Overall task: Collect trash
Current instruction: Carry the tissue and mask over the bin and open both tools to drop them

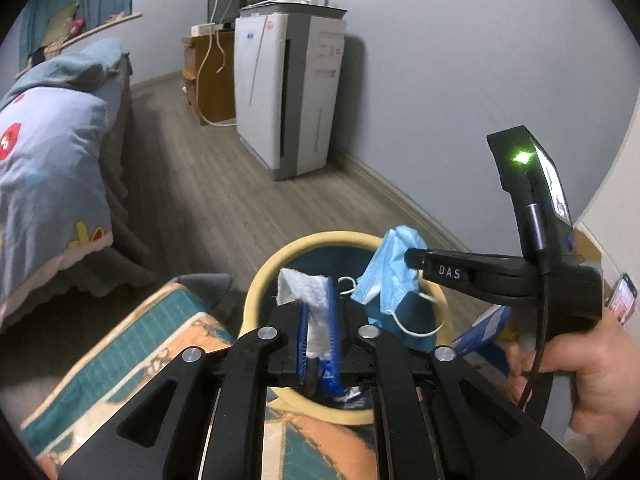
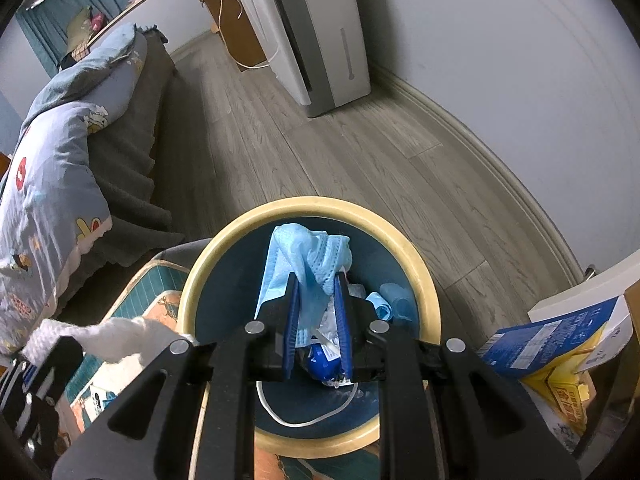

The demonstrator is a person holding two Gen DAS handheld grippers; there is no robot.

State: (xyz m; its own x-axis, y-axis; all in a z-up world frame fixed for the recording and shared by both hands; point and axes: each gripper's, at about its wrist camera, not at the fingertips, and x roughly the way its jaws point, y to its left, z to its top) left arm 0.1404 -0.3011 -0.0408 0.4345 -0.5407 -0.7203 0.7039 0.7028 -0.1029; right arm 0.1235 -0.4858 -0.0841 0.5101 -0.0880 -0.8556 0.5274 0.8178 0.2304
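A round trash bin with a thick, smooth cream rim and dark teal inside sits on the grey wood-plank floor, touching a patterned teal-and-orange mat. The right tool hangs over the bin's mouth with its blue ribbed pads pressed onto a crumpled, pleated light-blue face mask; the mask bulges up past the fingertips, and its white elastic loop droops into the bin. Crinkled wrappers and a small blue scrap lie inside, under the tool. The left tool is just beside the bin rim, its pads pinching a soft, fluffy white tissue wad that sticks out beyond the tips. A bed with a blue cartoon-print quilt stands to the left, a boxy white air purifier against the wall.
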